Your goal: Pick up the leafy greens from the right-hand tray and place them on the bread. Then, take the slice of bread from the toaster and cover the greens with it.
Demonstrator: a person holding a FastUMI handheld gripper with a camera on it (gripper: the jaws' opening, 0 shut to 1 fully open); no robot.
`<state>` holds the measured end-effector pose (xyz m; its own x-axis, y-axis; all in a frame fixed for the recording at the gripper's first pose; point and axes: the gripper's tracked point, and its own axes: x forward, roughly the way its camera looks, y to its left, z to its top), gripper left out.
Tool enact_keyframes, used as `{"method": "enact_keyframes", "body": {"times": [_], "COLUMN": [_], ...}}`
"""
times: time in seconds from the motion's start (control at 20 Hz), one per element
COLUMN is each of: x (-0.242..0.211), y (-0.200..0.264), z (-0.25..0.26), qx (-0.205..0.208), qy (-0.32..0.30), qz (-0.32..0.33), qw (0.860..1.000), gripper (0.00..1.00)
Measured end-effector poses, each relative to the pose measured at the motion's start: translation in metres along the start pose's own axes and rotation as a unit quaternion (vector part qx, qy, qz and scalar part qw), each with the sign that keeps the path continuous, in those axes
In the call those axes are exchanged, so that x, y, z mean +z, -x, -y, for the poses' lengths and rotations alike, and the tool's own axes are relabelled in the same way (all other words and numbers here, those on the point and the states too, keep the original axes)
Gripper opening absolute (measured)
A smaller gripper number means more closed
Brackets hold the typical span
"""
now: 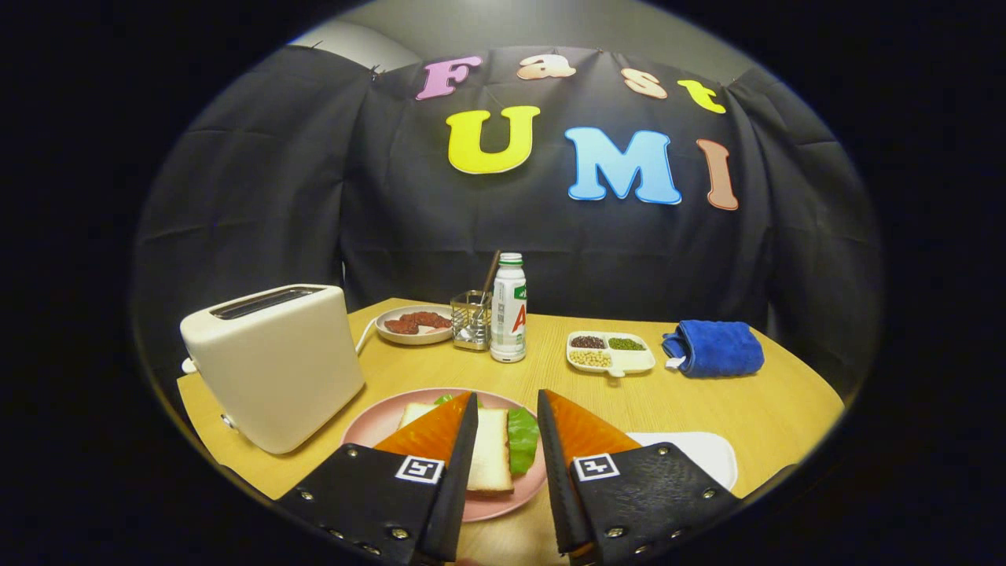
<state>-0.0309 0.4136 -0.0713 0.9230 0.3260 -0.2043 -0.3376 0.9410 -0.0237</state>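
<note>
- Leafy greens (522,439), a flat green leaf, lie on the pink round plate (369,428) near the counter's front edge. They peek out beside and behind a pale bread slice (491,448), so the sandwich looks stacked already and the task close to finished.
- Gripper (507,440) hangs just above the plate with its jaws apart and nothing between them; the bread and greens show through the gap.
- Cream-coloured toaster (271,365) stands at the counter's left edge, slot upward; I cannot tell whether a slice sits inside.
- White tray (703,452) lies at the right of the plate, its visible part bare, fitting greens taken from it.
- White bottle (509,308), a divided dish of beans (611,352) and a blue folded cloth (714,347) line the counter's (770,409) back edge, out of the working path.
</note>
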Motion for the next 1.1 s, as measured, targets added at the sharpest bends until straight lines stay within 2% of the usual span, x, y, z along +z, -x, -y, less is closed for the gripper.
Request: {"method": "enact_keyframes", "body": {"times": [0.2, 0.65, 0.85, 0.95, 1.1], "x": [0.017, 0.053, 0.067, 0.070, 0.064], "y": [0.017, 0.030, 0.021, 0.016, 0.017], "z": [0.060, 0.194, 0.219, 0.236, 0.265], "qx": [-0.038, -0.076, -0.085, -0.089, -0.089], "qy": [0.011, 0.002, -0.038, -0.038, -0.035], "qz": [0.026, 0.081, 0.117, 0.135, 0.128], "qw": [0.999, 0.994, 0.989, 0.986, 0.987], "gripper": [0.45, 0.45, 0.45, 0.45, 0.45]}}
